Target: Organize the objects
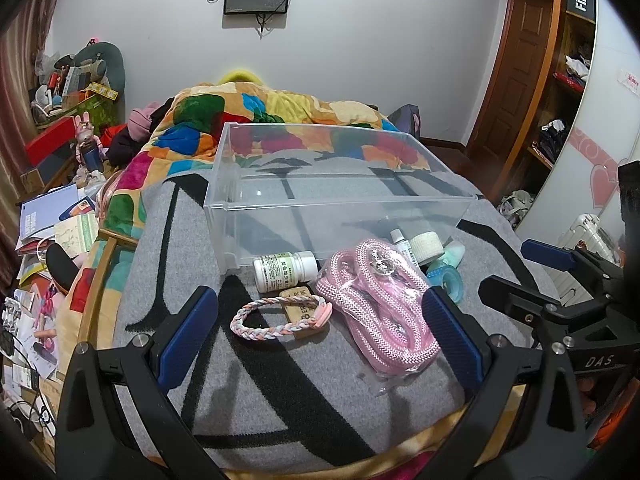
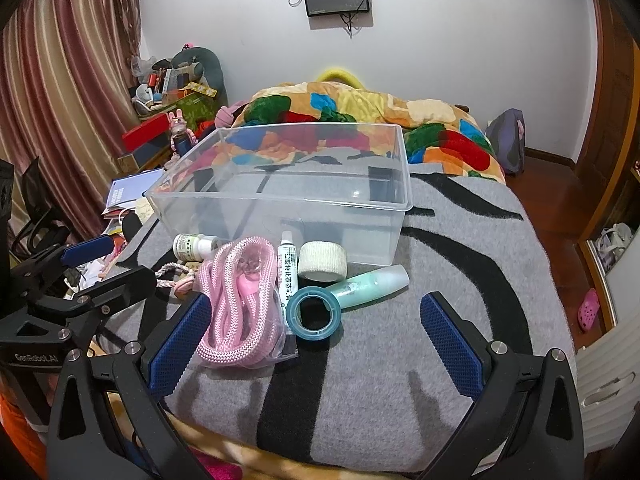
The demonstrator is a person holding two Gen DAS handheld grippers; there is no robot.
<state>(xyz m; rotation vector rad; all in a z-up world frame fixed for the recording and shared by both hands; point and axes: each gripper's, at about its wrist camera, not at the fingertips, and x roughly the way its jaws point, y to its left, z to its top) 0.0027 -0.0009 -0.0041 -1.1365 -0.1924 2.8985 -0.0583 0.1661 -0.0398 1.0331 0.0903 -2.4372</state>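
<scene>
I judge this as the very start of the sorting: the clear plastic bin [image 1: 340, 184] sits on the bed's grey blanket [image 2: 460, 248] with nothing in it, and every small item lies in a cluster just in front of its near wall.

From my left side I see the white pill bottle [image 1: 285, 266] lying on its side against the bin, the braided bracelet [image 1: 280, 314] nearest me, resting partly on a small wooden tag [image 1: 298, 296], and the bagged pink rope [image 1: 380, 312] to its right. From the right I pick out the ointment tube [image 2: 287, 268], the white bandage roll [image 2: 322, 261], the teal tape ring [image 2: 314, 312] and the pale green bottle [image 2: 372, 286] lying beside it.

My left claw [image 1: 320, 330] is spread wide and holds nothing; its blue pads flank the bracelet and rope without touching either, as far as I can tell. My right claw [image 2: 316, 336] is equally released, with one pad just beside the rope bag and the tape ring between the pads.

Next I would lower one claw onto a single item, probably the bracelet or the tape ring, clench, and lift it over the bin's rim. The rope's slippery bag may slide.
</scene>
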